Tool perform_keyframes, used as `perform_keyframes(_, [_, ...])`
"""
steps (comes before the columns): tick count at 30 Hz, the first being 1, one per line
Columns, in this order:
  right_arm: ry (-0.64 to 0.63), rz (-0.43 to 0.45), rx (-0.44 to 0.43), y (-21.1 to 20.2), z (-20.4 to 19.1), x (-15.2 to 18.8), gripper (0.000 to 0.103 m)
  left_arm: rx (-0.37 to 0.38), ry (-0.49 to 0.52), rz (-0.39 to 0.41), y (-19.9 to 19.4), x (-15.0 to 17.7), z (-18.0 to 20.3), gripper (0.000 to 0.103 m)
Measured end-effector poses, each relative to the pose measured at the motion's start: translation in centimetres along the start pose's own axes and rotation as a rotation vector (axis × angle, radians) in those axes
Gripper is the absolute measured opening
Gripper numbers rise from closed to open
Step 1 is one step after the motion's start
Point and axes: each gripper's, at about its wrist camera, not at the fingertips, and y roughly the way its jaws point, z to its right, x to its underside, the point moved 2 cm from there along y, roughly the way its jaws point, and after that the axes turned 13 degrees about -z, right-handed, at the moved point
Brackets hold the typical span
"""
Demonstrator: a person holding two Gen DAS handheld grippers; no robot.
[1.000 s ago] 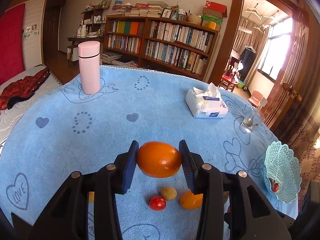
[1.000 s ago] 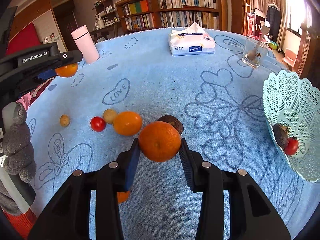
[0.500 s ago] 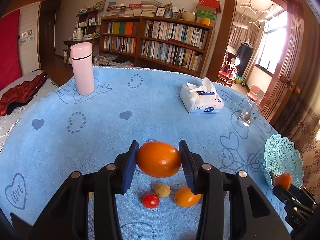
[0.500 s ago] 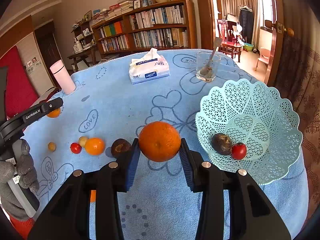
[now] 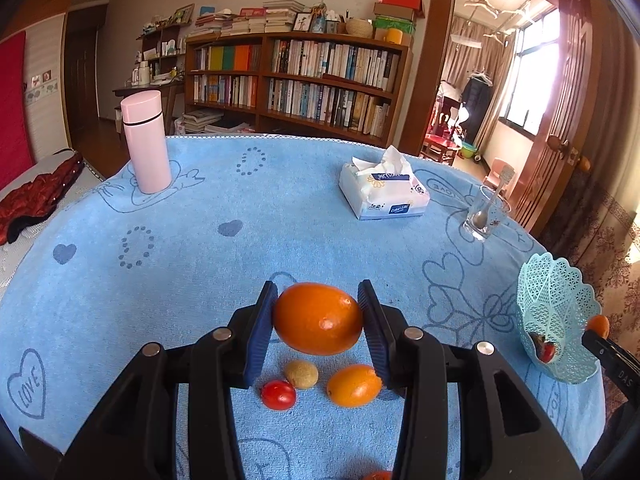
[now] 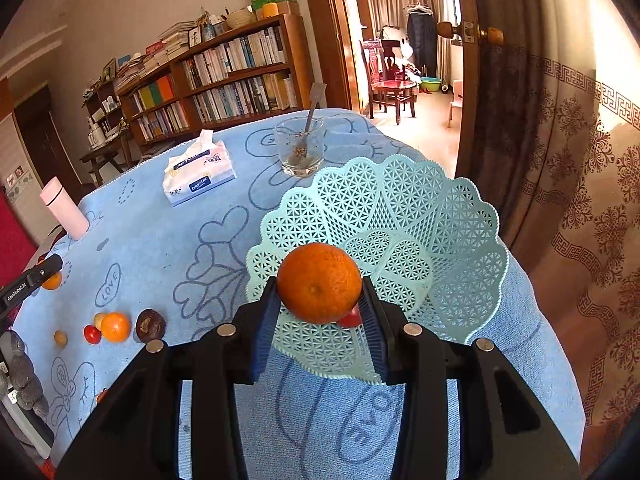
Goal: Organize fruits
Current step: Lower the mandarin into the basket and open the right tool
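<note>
My left gripper (image 5: 318,322) is shut on a smooth orange (image 5: 318,318), held above the blue cloth. Under it lie a red cherry tomato (image 5: 279,395), a small brownish fruit (image 5: 301,374) and a small orange (image 5: 354,385). My right gripper (image 6: 319,298) is shut on a round orange (image 6: 319,282), held over the near rim of the pale green lattice basket (image 6: 400,248). A red tomato (image 6: 350,319) in the basket peeks out behind that orange. In the left wrist view the basket (image 5: 554,312) stands at the right table edge with the right gripper's orange (image 5: 599,326) beside it.
On the cloth stand a pink flask (image 5: 146,148), a tissue pack (image 5: 384,194) and a glass with a spoon (image 5: 484,220). Left of the basket lie a dark fruit (image 6: 150,325), an orange (image 6: 115,326), a tomato (image 6: 92,334) and a small brown fruit (image 6: 60,337). A gloved hand (image 6: 22,372) holds the left gripper.
My right gripper has carried its orange rightwards from above the loose fruit to over the basket's near rim. The left gripper has drifted slightly with its orange still held.
</note>
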Motion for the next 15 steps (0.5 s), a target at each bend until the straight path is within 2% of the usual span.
perform_keyframes(6, [0.070, -0.014, 0.027, 0.9, 3.0, -0.2, 0.041, 0.023, 0.014, -0.017, 0.0, 0.4, 0.8, 0.042])
perform_keyframes(11, [0.112, -0.024, 0.039, 1.5, 4.8, 0.1, 0.041, 0.014, 0.033, -0.022, 0.0, 0.6, 1.8, 0.042])
perform_keyframes(14, [0.126, -0.014, 0.045, 1.4, 5.5, 0.2, 0.043, 0.012, 0.047, -0.023, -0.1, 0.6, 2.6, 0.042])
perform_keyframes(15, [0.128, -0.007, 0.047, 1.2, 5.6, 0.2, 0.048, 0.012, 0.053, -0.023, -0.2, 0.6, 3.0, 0.042])
